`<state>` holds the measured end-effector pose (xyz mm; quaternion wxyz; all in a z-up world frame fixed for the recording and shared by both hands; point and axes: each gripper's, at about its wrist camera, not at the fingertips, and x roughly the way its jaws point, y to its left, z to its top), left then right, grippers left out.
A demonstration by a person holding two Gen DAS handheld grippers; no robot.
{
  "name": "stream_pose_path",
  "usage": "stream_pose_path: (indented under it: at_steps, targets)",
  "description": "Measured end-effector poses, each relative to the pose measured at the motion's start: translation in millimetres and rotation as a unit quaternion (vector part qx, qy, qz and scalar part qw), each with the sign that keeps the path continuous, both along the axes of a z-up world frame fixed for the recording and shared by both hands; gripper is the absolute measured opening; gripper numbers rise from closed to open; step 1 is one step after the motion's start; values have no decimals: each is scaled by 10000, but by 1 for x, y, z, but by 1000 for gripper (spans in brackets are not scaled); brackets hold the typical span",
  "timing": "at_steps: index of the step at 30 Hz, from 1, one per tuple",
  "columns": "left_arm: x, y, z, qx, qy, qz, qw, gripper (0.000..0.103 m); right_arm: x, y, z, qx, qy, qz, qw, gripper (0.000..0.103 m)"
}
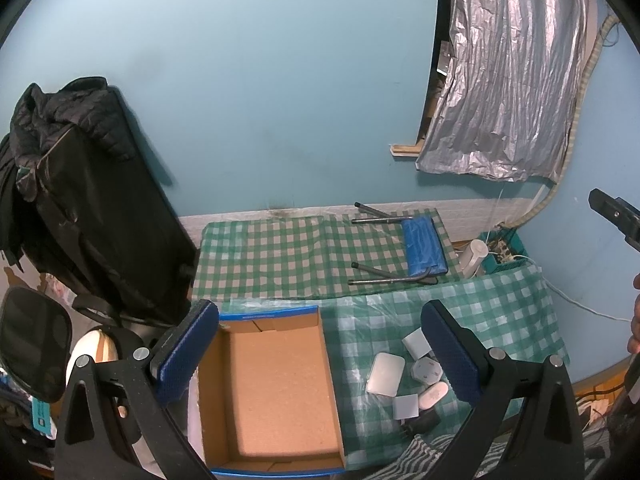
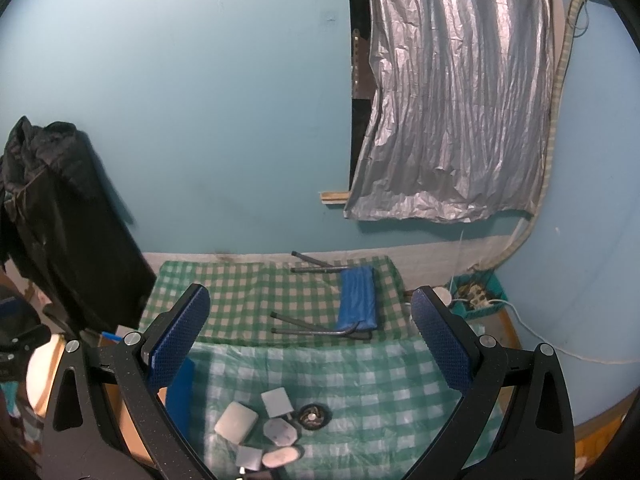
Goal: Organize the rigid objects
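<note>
Hovering above a table draped in a green checked cloth (image 1: 500, 312), the left gripper (image 1: 320, 354) is spread wide with nothing between its blue-padded fingers (image 1: 188, 352). Below and between them sits an open cardboard box (image 1: 272, 392) with blue edging, its brown floor bare. A cluster of small rigid objects lies on the cloth just right of the box, near the inner side of the gripper's right finger: a white rounded-rectangle case (image 1: 385, 373), a white square adapter (image 1: 416, 343), a white plug (image 1: 427, 372), a white oval piece (image 1: 433, 395), a grey square tile (image 1: 406, 407) and a dark adapter (image 1: 420, 424).

From the right wrist view, the right gripper (image 2: 310, 346) is likewise wide apart and holds nothing. The same cluster lies low in the frame between its fingers, nearer the left one: case (image 2: 236, 424), square adapter (image 2: 277, 402), plug (image 2: 280, 431), oval piece (image 2: 282, 457), tile (image 2: 248, 458), plus a dark round disc (image 2: 315, 416) to their right. A folded stool with a blue seat (image 2: 357, 304) lies on the far section of the cloth, well apart from both grippers.
</note>
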<state>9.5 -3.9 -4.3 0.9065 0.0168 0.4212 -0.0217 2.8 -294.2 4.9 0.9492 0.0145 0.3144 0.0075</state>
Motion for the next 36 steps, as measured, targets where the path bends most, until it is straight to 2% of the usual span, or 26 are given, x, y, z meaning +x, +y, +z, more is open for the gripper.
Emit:
stream_pose_path:
  at_steps: [36]
  targets:
    - [6, -3, -3, 26, 54, 11, 10000, 102, 2, 0, 1, -25, 32, 12, 10000, 100]
